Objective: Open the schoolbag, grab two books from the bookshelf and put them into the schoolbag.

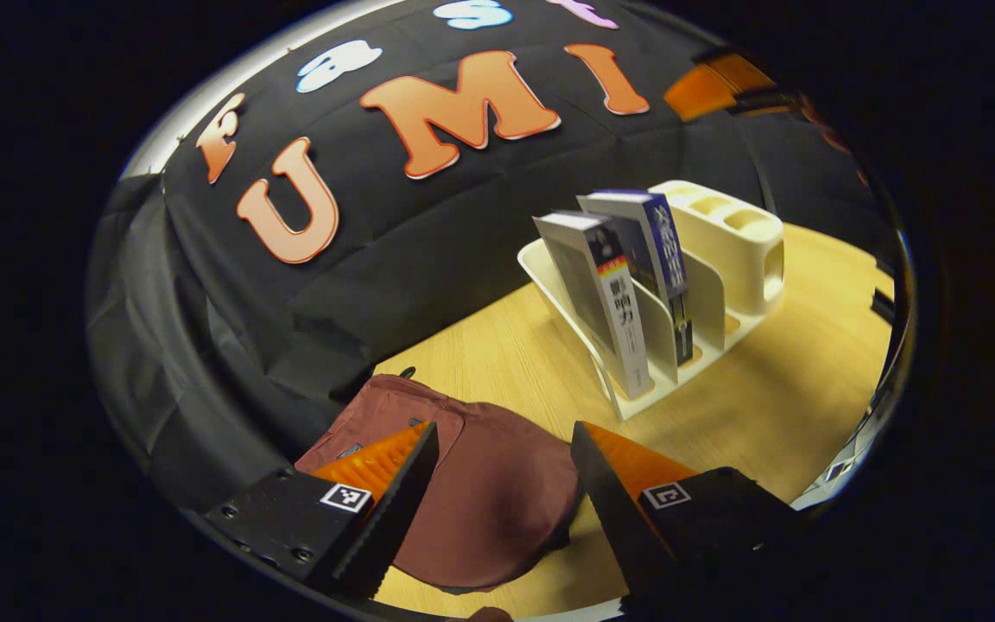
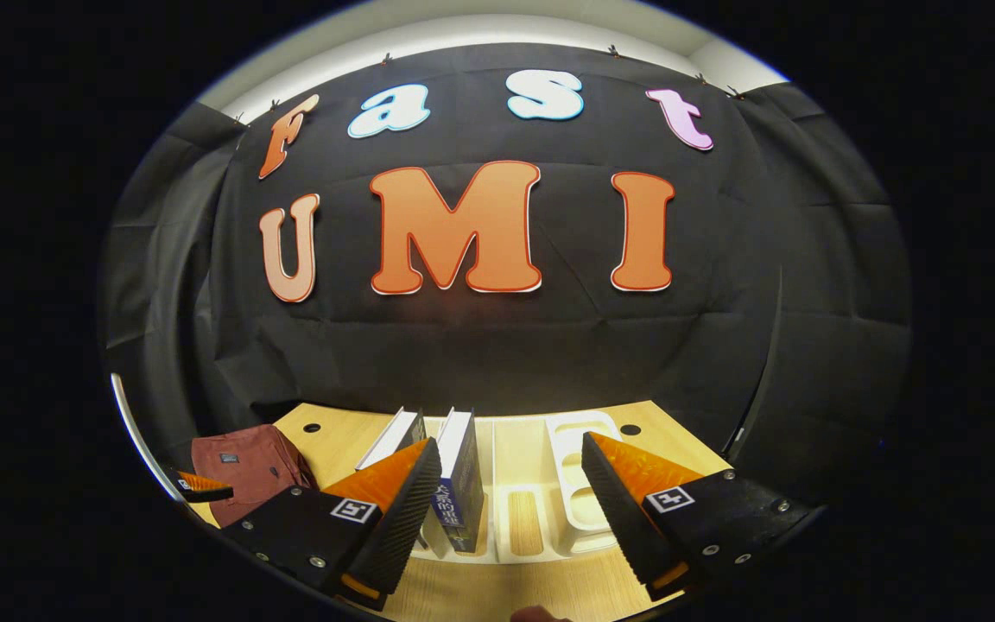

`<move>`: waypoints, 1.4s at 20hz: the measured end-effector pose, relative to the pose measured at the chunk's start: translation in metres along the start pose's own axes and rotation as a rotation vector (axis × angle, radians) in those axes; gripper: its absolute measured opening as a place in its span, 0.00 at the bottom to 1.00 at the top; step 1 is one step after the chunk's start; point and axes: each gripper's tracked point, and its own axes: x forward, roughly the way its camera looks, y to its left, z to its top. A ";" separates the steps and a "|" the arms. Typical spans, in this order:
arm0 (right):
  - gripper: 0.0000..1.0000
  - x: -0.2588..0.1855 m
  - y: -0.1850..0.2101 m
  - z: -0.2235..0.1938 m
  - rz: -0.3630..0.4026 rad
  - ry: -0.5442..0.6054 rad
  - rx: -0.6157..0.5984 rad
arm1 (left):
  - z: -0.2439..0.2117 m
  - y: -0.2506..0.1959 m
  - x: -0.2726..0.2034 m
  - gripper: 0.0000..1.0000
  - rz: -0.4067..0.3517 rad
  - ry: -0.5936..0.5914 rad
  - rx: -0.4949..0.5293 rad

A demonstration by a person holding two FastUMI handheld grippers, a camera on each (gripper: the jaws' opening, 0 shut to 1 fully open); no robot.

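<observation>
**Both grippers spread wide, bag and books untouched**

Fingers of the left gripper (image 1: 504,484) stand well apart at 6 o'clock in the left gripper view, holding nothing. Each finger block carries a small square black-and-white marker. Between and just beyond the fingertips lies the maroon schoolbag (image 1: 472,501), flat on the wooden table (image 1: 774,406), its rounded top toward 10 o'clock; I cannot tell whether its zip is open. At about 1 o'clock from the fingers, well apart from them, stands the white bookshelf (image 1: 726,259) with two books upright and leaning in its slots: the nearer book (image 1: 605,298) and the blue-spined book (image 1: 649,238) just behind it. Both spines bear printed characters, too small to read.

In the right gripper view, the right gripper (image 2: 510,479) is likewise spread open and empty, the same kind of marker on each block. The bookshelf (image 2: 584,484) sits directly ahead between the fingers, the blue-spined book (image 2: 461,484) just beside the finger at 7 o'clock. The schoolbag (image 2: 247,471) lies off at 9 o'clock, with the left gripper's tip (image 2: 199,490) near its edge.
</observation>
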 end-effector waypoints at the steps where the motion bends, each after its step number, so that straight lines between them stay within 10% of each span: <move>1: 0.97 0.001 -0.002 -0.004 0.000 0.005 -0.006 | -0.009 -0.005 0.002 0.98 0.002 0.021 0.038; 19: 0.97 0.014 -0.024 -0.017 -0.017 0.036 -0.002 | -0.104 -0.011 0.038 0.93 0.107 0.298 0.446; 26: 0.97 0.017 -0.020 -0.011 -0.025 0.027 0.004 | -0.096 0.001 0.058 0.64 0.137 0.293 0.481; 27: 0.97 0.017 -0.018 -0.010 -0.025 0.029 0.000 | -0.096 0.006 0.058 0.71 0.143 0.308 0.485; 28: 0.97 0.016 -0.017 -0.010 -0.022 0.030 -0.001 | -0.098 0.010 0.063 0.45 0.146 0.318 0.470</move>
